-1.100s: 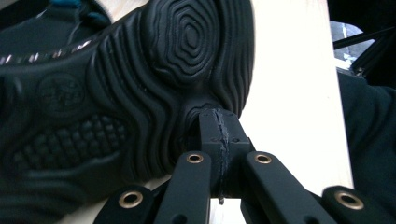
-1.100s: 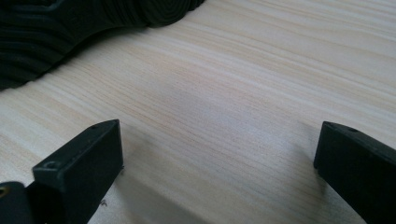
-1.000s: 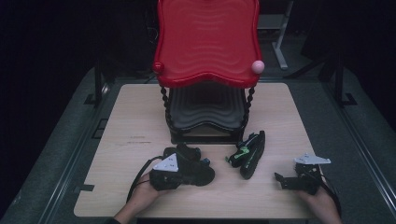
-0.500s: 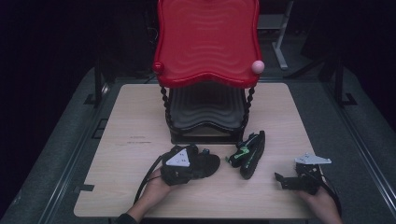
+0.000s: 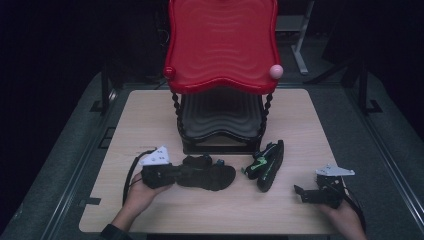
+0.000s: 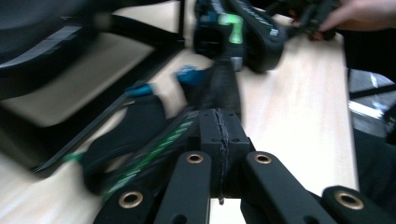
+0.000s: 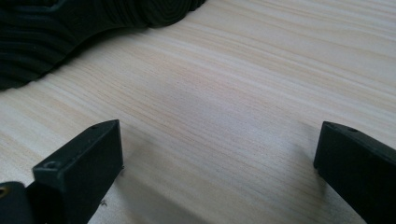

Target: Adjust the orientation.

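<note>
A black sandal (image 5: 212, 176) with green marks lies on the wooden table (image 5: 150, 120) in front of the rack. My left gripper (image 5: 181, 173) is at its left end. In the left gripper view the jaws are pressed together on a black strap (image 6: 225, 88) of that sandal (image 6: 140, 135). A second black and green sandal (image 5: 266, 164) lies on its side to the right; it is also at the top of the left gripper view (image 6: 243, 28). My right gripper (image 5: 301, 192) rests near the front right corner, open, with bare wood between its jaws (image 7: 219, 154).
A two-level rack stands at mid-table, with a red wavy top shelf (image 5: 220, 45) and a black lower shelf (image 5: 220, 117). A black ridged sole (image 7: 70, 23) fills the right gripper view's top left. The table's front edge is close to both hands.
My left gripper has moved left and risen a little, still shut, and more of the sandal now shows to its right. The right gripper has not moved.
</note>
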The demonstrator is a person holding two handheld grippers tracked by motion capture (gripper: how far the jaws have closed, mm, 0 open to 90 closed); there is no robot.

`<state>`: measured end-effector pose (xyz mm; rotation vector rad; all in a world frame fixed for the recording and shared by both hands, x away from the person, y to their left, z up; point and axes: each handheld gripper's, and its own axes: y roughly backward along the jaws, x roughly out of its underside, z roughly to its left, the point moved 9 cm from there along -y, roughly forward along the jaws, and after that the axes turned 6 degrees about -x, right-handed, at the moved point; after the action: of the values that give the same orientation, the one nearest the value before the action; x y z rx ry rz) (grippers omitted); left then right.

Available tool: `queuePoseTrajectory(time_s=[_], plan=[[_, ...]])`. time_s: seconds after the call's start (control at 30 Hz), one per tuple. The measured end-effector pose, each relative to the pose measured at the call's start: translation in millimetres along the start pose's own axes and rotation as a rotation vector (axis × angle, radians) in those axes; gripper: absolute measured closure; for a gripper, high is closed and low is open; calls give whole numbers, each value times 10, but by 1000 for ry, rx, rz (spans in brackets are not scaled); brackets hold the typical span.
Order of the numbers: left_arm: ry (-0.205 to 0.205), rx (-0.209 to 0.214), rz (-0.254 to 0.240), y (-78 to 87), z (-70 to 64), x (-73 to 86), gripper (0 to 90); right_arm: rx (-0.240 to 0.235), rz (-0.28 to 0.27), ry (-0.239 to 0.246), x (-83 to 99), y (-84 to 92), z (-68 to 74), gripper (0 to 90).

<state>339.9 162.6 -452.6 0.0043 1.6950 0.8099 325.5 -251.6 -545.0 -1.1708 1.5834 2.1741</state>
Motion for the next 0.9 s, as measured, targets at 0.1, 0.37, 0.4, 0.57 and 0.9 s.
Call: queuePoseTrajectory(time_s=[0.1, 0.37, 0.4, 0.57, 0.9], plan=[[45, -34, -18, 55, 204, 27, 900, 0, 0, 2, 0, 0, -1, 10], [57, -50, 18, -37, 331, 133, 900, -3, -3, -1, -2, 0, -1, 10], [57, -50, 18, -37, 331, 133, 900, -3, -3, -1, -2, 0, -1, 10], [60, -30, 11, 11, 282, 155, 900, -4, -3, -1, -2, 1, -2, 10], [82, 29, -9, 173, 116, 250, 900, -1, 0, 1, 1, 1, -1, 10]])
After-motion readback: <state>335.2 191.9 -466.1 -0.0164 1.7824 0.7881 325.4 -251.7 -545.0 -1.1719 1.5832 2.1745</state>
